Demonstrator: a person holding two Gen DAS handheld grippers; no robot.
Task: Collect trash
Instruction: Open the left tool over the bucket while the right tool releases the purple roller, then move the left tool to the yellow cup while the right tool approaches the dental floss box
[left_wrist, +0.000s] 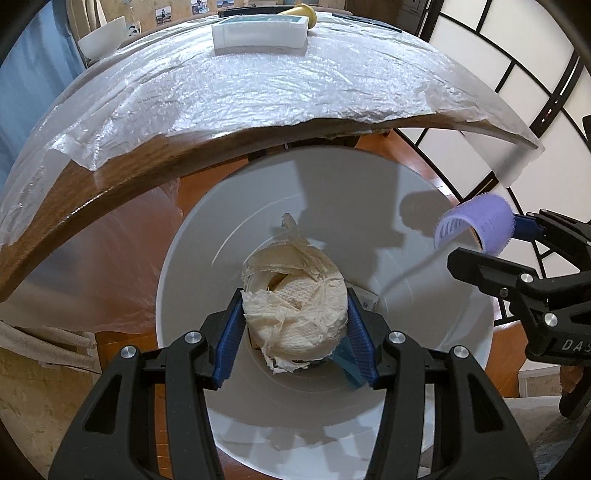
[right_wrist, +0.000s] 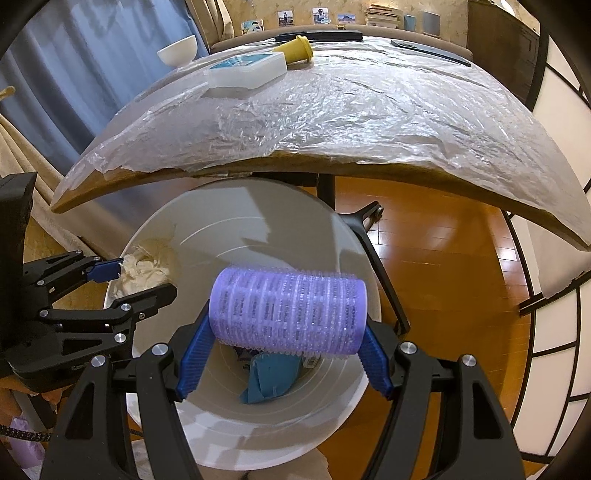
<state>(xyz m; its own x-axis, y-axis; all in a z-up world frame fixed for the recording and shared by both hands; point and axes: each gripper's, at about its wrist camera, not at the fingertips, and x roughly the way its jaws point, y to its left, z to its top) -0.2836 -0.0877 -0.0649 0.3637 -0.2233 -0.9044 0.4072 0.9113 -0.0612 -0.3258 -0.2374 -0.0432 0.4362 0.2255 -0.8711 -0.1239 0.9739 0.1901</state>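
Note:
My left gripper (left_wrist: 295, 317) is shut on a crumpled cream paper wad (left_wrist: 295, 306) and holds it over the open white bin (left_wrist: 424, 332). My right gripper (right_wrist: 284, 350) is shut on a purple hair roller (right_wrist: 288, 312) and holds it over the same bin (right_wrist: 325, 398), which has blue and other scraps at the bottom (right_wrist: 269, 380). In the left wrist view the roller (left_wrist: 476, 225) and the right gripper (left_wrist: 491, 236) show at the bin's right rim. In the right wrist view the wad (right_wrist: 144, 269) and the left gripper (right_wrist: 122, 273) show at the bin's left rim.
A wooden table under crinkled plastic sheet (left_wrist: 258, 85) stands just beyond the bin. On it lie a white box (left_wrist: 260, 33), a yellow cup on its side (right_wrist: 295, 50) and a white bowl (right_wrist: 179, 50). Wooden floor (right_wrist: 443, 258) and a paper screen lie to the right.

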